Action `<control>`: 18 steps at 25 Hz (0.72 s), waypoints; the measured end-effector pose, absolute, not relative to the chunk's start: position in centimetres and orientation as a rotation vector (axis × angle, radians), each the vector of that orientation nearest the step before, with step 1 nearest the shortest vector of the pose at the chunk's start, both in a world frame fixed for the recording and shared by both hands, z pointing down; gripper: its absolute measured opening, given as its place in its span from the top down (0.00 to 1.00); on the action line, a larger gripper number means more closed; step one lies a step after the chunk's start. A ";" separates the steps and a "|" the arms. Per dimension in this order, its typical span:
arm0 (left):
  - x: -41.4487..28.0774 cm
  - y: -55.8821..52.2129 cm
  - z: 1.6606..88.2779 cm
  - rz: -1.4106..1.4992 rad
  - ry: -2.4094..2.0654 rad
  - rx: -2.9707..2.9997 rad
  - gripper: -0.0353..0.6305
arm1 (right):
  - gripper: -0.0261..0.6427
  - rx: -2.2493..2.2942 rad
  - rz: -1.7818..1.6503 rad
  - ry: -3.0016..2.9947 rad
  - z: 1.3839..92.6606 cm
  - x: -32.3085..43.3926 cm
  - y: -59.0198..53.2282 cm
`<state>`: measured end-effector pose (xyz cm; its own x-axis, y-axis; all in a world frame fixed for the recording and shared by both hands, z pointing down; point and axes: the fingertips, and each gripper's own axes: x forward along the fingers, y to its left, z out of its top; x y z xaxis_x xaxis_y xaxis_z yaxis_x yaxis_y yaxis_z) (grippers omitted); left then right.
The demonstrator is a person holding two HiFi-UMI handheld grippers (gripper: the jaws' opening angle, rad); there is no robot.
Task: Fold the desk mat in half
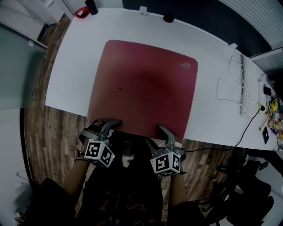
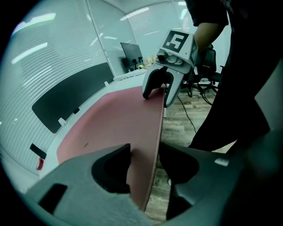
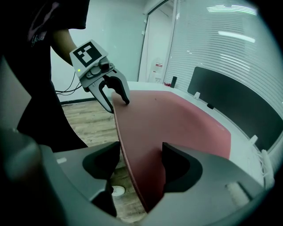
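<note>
A dark red desk mat (image 1: 146, 84) lies flat on the white table (image 1: 75, 66), and its near edge overhangs the table's front. Both grippers stand at that near edge. My left gripper (image 1: 106, 126) is at the near left corner. In the left gripper view its jaws (image 2: 143, 165) straddle the mat's edge (image 2: 154, 145) with a gap showing, so it is open. My right gripper (image 1: 160, 134) is at the near right corner. In the right gripper view its jaws (image 3: 140, 165) stand wide on either side of the mat (image 3: 177, 119) and do not press on it.
A white keyboard (image 1: 247, 88) and cables (image 1: 230, 84) lie at the table's right. A red object (image 1: 82, 12) and a black one (image 1: 91, 6) stand at the far left corner. A black office chair (image 1: 247, 190) stands on the wood floor to the right.
</note>
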<state>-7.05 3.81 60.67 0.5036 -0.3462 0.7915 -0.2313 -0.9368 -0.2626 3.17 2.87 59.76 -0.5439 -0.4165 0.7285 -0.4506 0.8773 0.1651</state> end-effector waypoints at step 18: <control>-6.4 3.4 55.9 -1.305 0.389 -2.703 0.91 | 0.91 0.543 0.131 -2.363 54.9 2.0 3.2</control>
<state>-6.36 3.45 55.92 0.5964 -0.2781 0.7530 -0.1792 -0.9605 -0.2128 2.00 3.25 54.91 -0.6683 -0.3467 0.6582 -0.4171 0.9072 0.0543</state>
